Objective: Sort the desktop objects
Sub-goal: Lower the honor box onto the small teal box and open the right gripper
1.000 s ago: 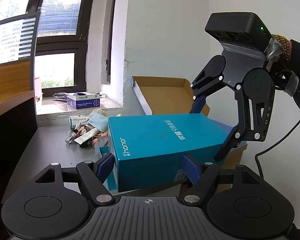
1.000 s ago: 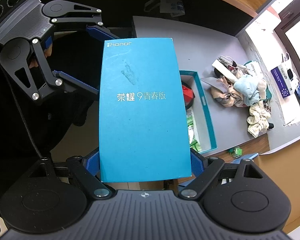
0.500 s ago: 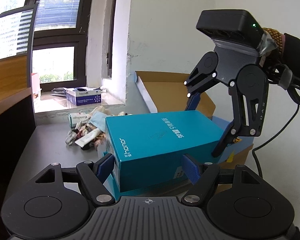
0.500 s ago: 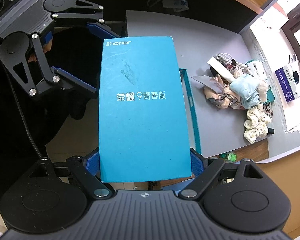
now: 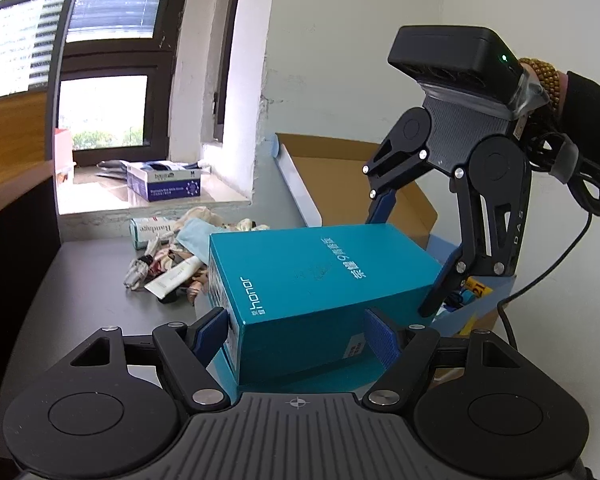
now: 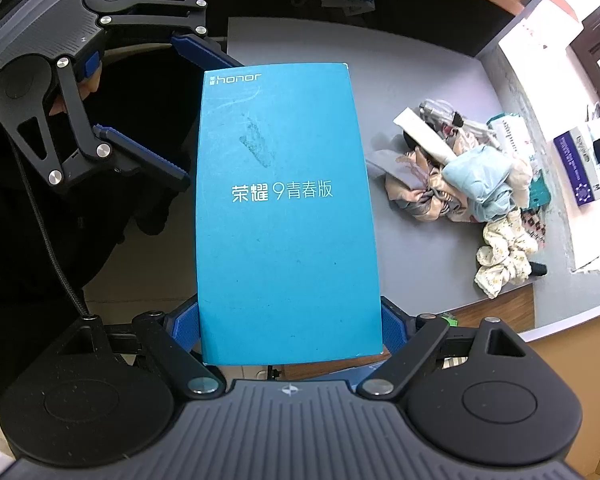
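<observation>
The step in hand is moving the teal box [image 6: 284,208], with 2 grippers around it. The right gripper [image 6: 290,332] is clenched on the box's near short end, a blue pad pressed to each long side, and carries it level above the desk [image 6: 400,80]. The left gripper [image 5: 296,326] is spread wide about the far corner, at 10 o'clock of the box in the right wrist view. One finger runs past the "honor" end and the other lies along the long side. It steadies at most and does not pinch.

In the left wrist view a teal edge [image 5: 324,382] shows just under the box at 6 o'clock. It may be a matching lower half, though most of it is hidden. If so, this fits either the upper part going down to close it or lifting off it. The pictures do not settle which.

The pile [image 6: 460,176] of cloth, a tube and small packets lies on the desk at 3 o'clock of the box, well apart. An open carton [image 5: 340,176] stands at 1 o'clock in the left wrist view.

Whichever way it goes, the next move calls for keeping the box level and square to what lies below. The right grip holds only 1 end, so the far end could sag or twist.
</observation>
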`<move>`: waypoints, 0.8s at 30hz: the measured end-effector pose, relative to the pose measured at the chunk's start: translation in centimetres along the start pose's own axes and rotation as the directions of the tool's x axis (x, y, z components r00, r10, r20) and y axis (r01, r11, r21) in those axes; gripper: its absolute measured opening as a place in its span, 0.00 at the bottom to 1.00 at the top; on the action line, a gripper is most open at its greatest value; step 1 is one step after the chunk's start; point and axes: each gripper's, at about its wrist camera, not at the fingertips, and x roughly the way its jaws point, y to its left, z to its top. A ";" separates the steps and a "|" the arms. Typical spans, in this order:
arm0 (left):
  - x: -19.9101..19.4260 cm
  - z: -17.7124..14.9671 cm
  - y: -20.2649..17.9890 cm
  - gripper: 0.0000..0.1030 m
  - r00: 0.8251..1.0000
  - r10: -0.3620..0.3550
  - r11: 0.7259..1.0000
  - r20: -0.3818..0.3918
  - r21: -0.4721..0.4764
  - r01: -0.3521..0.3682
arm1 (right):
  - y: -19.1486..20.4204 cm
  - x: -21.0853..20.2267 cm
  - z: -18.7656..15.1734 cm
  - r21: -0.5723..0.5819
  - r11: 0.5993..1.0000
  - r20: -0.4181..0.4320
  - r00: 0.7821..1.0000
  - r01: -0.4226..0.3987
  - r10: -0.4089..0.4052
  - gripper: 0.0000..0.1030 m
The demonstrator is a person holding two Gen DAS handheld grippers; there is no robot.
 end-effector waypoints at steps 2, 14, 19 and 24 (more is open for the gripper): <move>0.5 0.0 0.1 0.75 1.000 -0.002 1.000 -0.006 -0.001 0.002 | -0.3 0.3 -0.1 -0.003 1.000 -0.012 1.000 -0.006 0.006 0.87; 1.6 -0.3 0.8 0.75 1.000 0.004 1.000 -0.028 -0.027 -0.005 | -1.9 2.3 -0.2 0.001 0.999 -0.032 0.998 -0.045 0.045 0.87; 1.9 -0.6 1.2 0.74 0.999 -0.002 0.999 -0.041 -0.045 0.000 | -2.2 3.0 0.1 -0.004 0.998 -0.041 0.997 -0.059 0.059 0.87; 2.1 -0.7 1.4 0.74 0.999 -0.007 0.999 -0.044 -0.047 0.005 | -2.4 3.6 0.1 0.003 0.998 -0.049 0.996 -0.068 0.068 0.87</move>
